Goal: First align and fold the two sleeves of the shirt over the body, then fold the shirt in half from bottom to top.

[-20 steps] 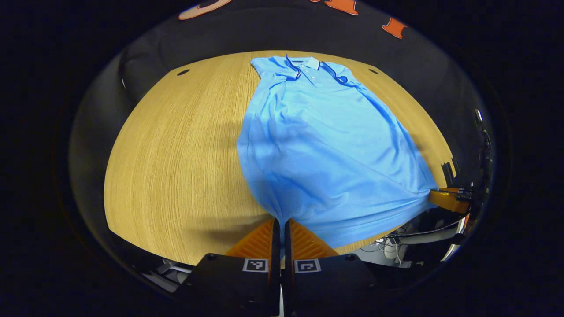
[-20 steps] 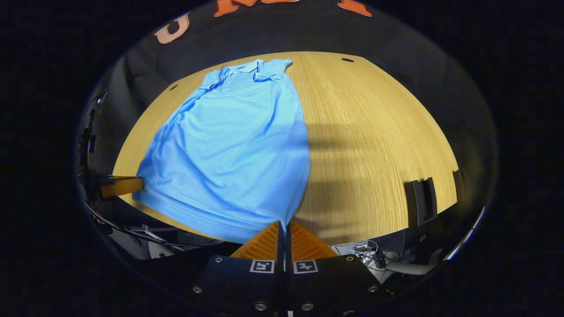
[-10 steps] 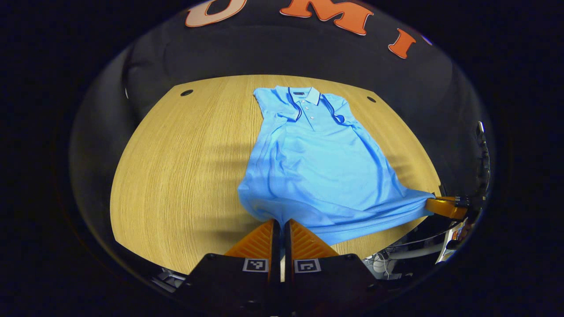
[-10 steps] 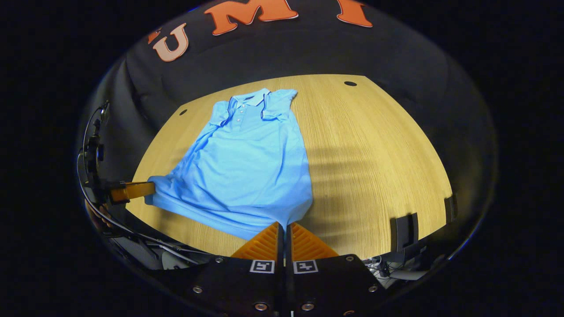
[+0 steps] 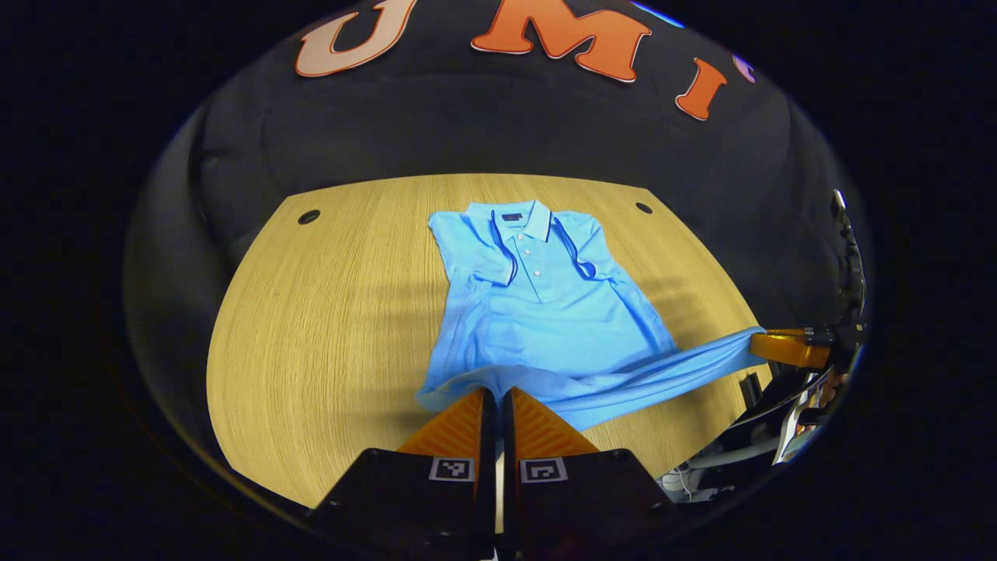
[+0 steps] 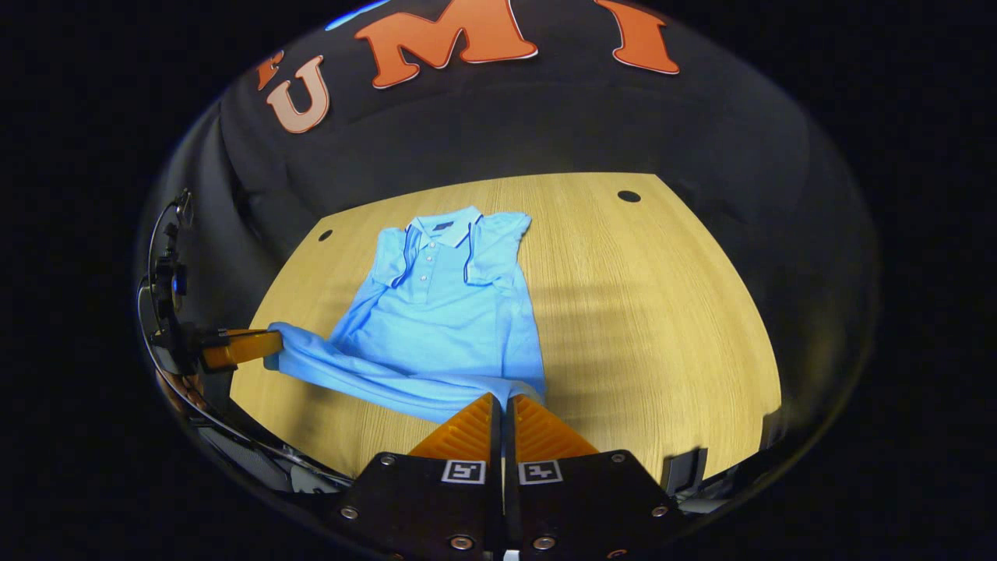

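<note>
A light blue polo shirt [image 5: 545,312] lies collar-away on the wooden table [image 5: 327,312], both sleeves folded in over the chest. My left gripper [image 5: 496,393] is shut on the bottom hem at one corner. My right gripper [image 6: 503,399] is shut on the hem's other corner, and it also appears at the right of the left gripper view [image 5: 783,347]. The hem [image 6: 374,378] is lifted off the table and stretched between the two grippers, doubling over the lower body. The left gripper [image 6: 241,347] shows at the left of the right gripper view. The shirt [image 6: 444,312] keeps its collar flat.
The table's front edge [image 5: 623,460] runs just under the grippers, with cables and equipment below it at the right. Two dark round holes [image 5: 308,216] mark the table's far corners. A black bracket [image 6: 681,471] sits at the near right table edge.
Both grippers have carried the hem up and forward toward the collar. The visible flat part of the shirt has shortened and the hem now hangs as a raised band.
</note>
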A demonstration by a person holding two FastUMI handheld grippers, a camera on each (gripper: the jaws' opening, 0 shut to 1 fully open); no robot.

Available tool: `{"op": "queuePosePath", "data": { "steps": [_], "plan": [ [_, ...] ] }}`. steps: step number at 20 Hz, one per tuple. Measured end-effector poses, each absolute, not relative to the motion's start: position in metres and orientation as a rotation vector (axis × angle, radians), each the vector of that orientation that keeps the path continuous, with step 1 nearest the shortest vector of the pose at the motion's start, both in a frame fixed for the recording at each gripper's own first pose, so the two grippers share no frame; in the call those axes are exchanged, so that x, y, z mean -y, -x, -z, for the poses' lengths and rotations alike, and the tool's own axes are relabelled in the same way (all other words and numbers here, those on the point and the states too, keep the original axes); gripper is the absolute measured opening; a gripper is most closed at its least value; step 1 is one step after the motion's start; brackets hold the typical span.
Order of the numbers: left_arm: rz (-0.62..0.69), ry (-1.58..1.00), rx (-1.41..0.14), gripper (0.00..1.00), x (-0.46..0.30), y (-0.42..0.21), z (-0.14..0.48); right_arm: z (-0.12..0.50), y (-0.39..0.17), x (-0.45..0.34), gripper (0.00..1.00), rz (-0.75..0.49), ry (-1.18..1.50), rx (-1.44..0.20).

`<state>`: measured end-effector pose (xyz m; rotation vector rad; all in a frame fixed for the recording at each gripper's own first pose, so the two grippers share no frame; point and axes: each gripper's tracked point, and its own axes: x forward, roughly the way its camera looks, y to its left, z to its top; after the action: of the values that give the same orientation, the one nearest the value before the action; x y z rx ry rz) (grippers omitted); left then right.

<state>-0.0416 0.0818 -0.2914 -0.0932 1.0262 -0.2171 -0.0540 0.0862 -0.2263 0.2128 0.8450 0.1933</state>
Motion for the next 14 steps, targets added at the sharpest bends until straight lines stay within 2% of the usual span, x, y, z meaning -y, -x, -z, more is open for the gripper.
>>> {"op": "queuePosePath", "data": {
  "steps": [14],
  "plan": [
    [0.197,0.109,-0.918,0.08,-0.104,-0.106,0.288,0.2,-0.104,-0.092,0.01,-0.218,-0.189,-0.808]
  ]
}}
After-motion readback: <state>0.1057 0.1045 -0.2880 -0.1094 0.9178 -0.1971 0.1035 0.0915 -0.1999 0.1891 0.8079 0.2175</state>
